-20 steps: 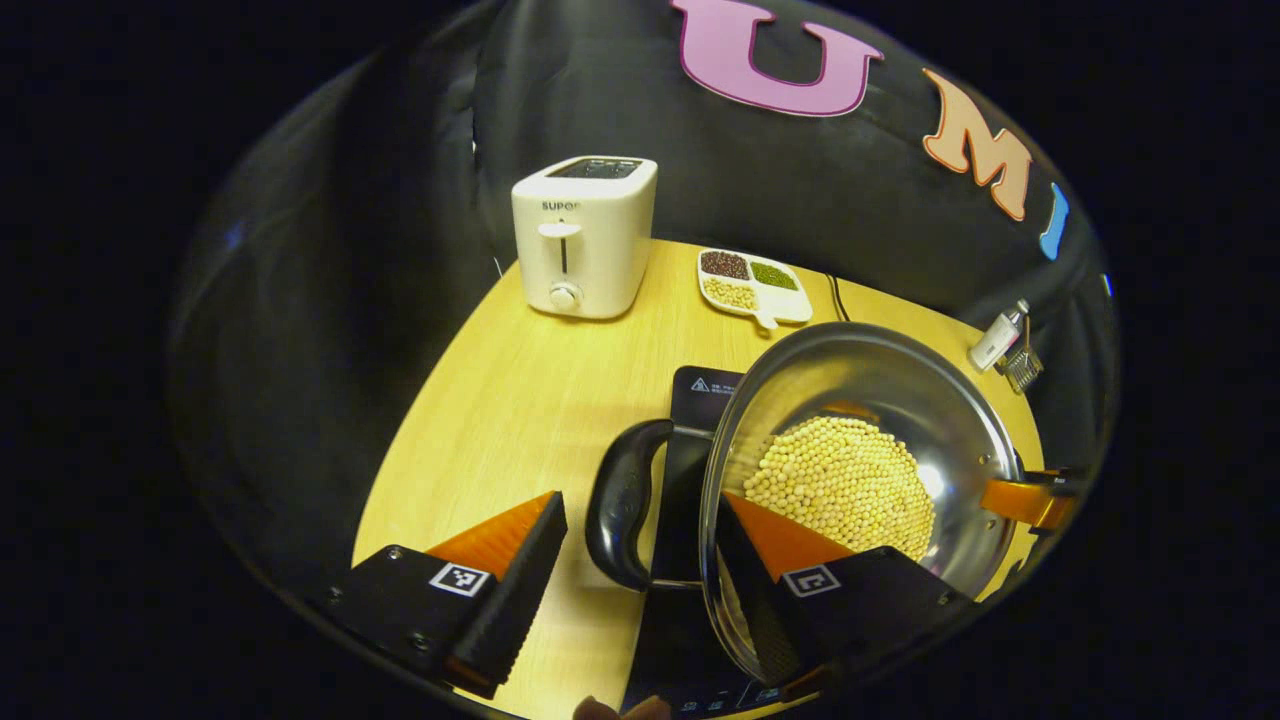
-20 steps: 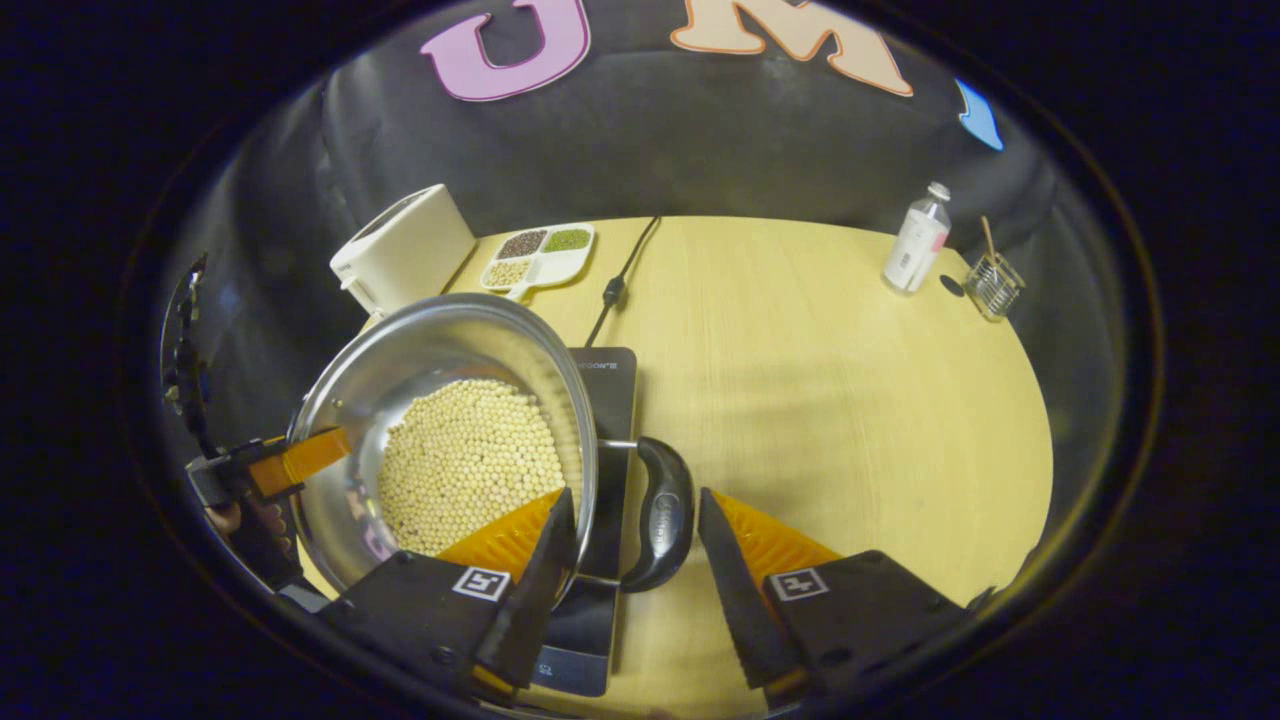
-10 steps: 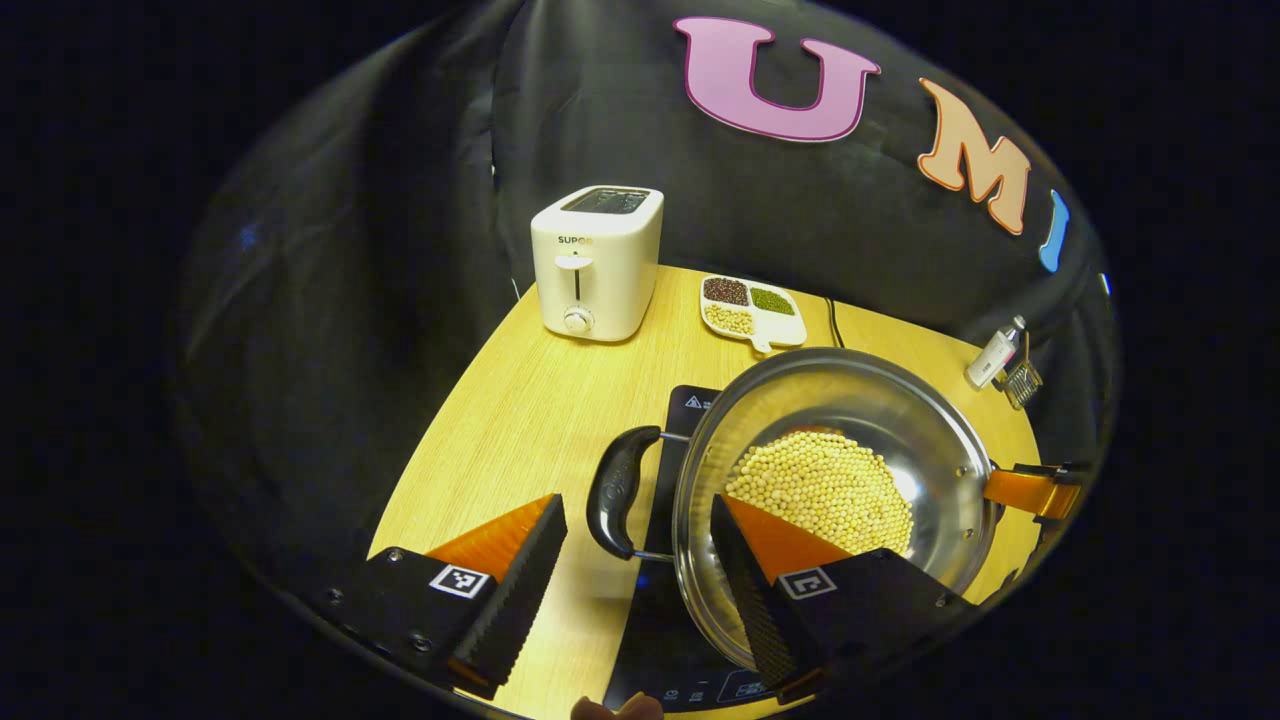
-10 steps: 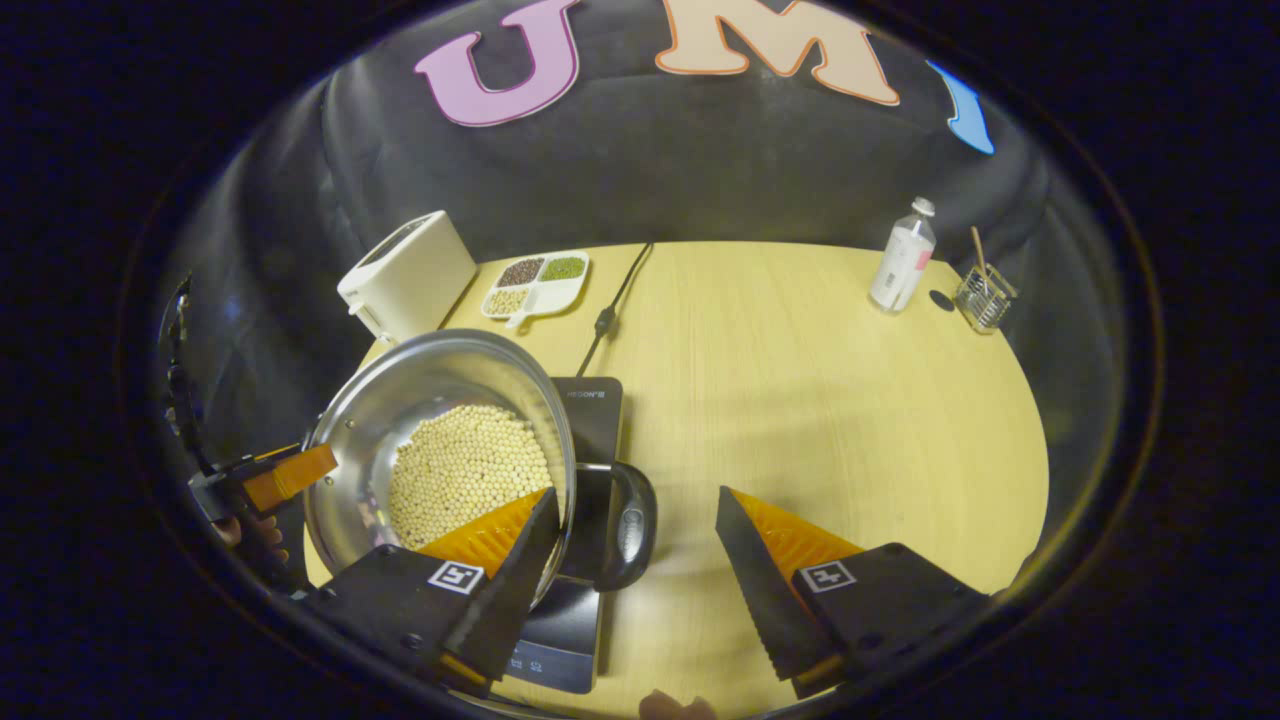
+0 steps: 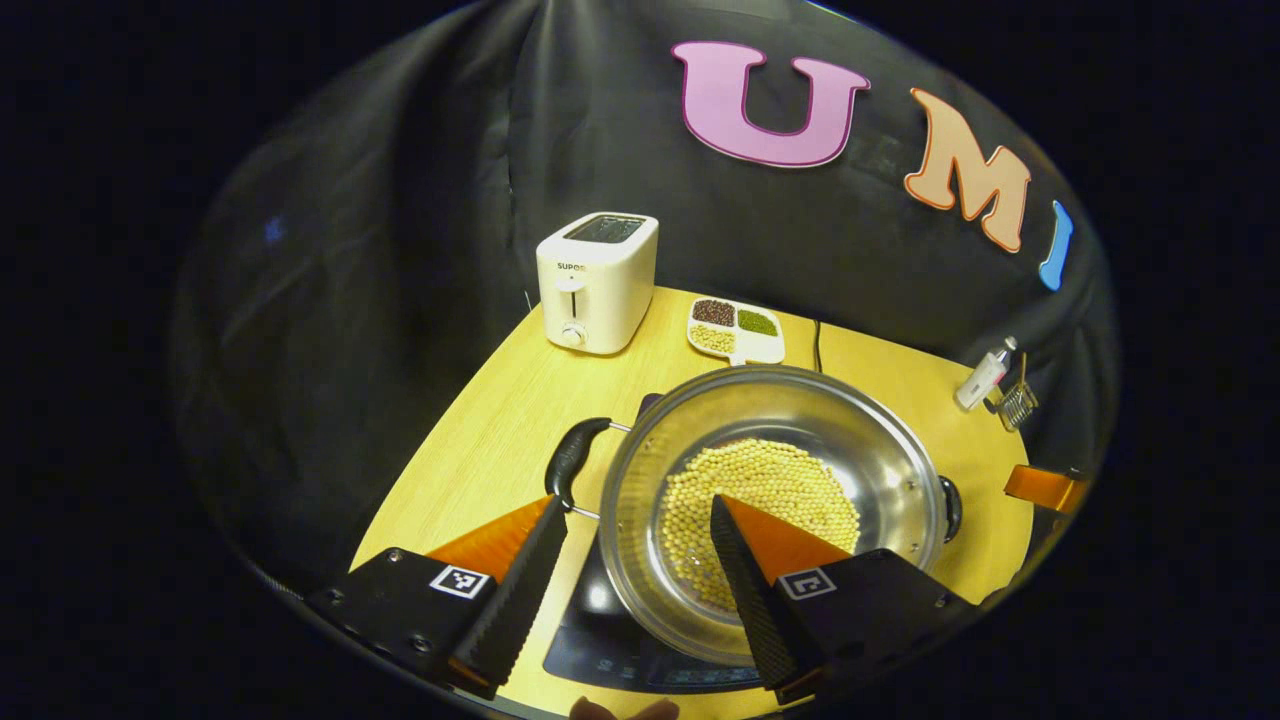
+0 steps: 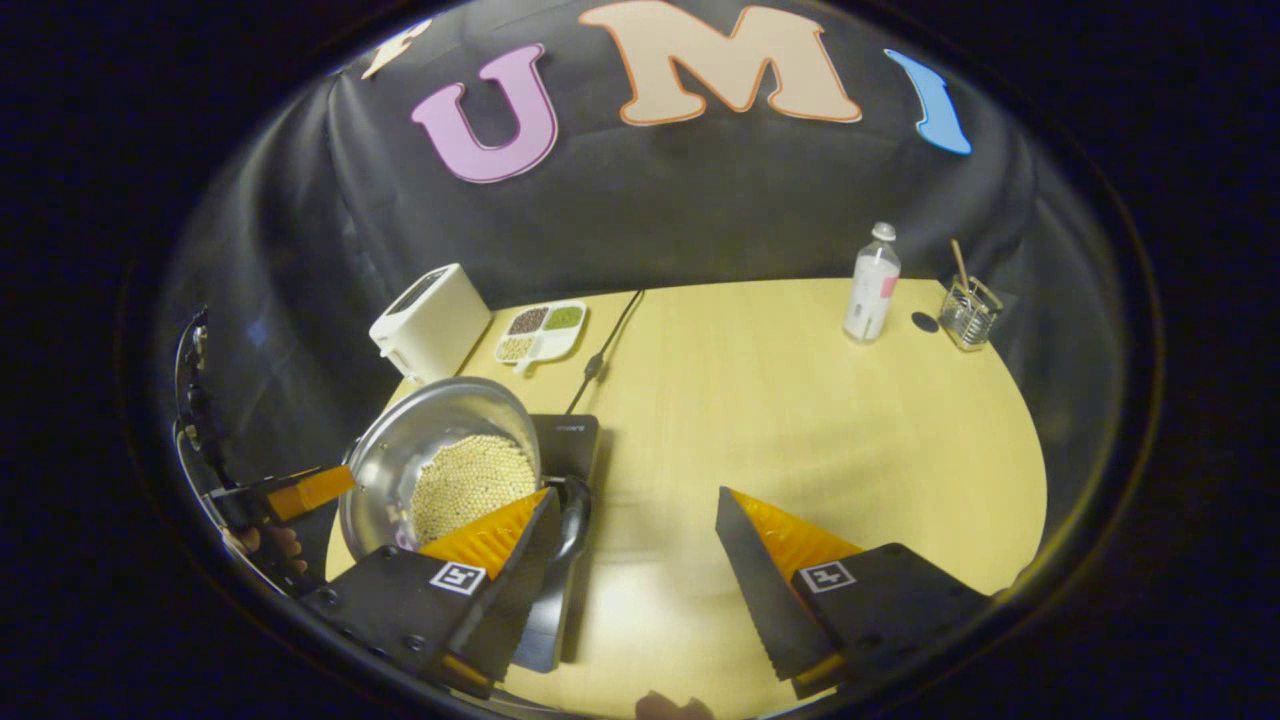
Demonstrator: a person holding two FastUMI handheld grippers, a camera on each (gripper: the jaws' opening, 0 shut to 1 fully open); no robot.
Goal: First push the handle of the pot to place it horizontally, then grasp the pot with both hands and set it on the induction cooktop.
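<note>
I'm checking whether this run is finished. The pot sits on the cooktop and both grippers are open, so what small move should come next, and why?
Probably just draw both grippers back. The pot of beans rests on the induction cooktop, its handle lying level. The left gripper and the right gripper are open and hold nothing, so nothing seems left to place.

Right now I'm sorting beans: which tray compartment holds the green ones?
The rear compartment of the divided tray nearest the power cord holds the green beans; the others hold dark and pale beans.
</note>
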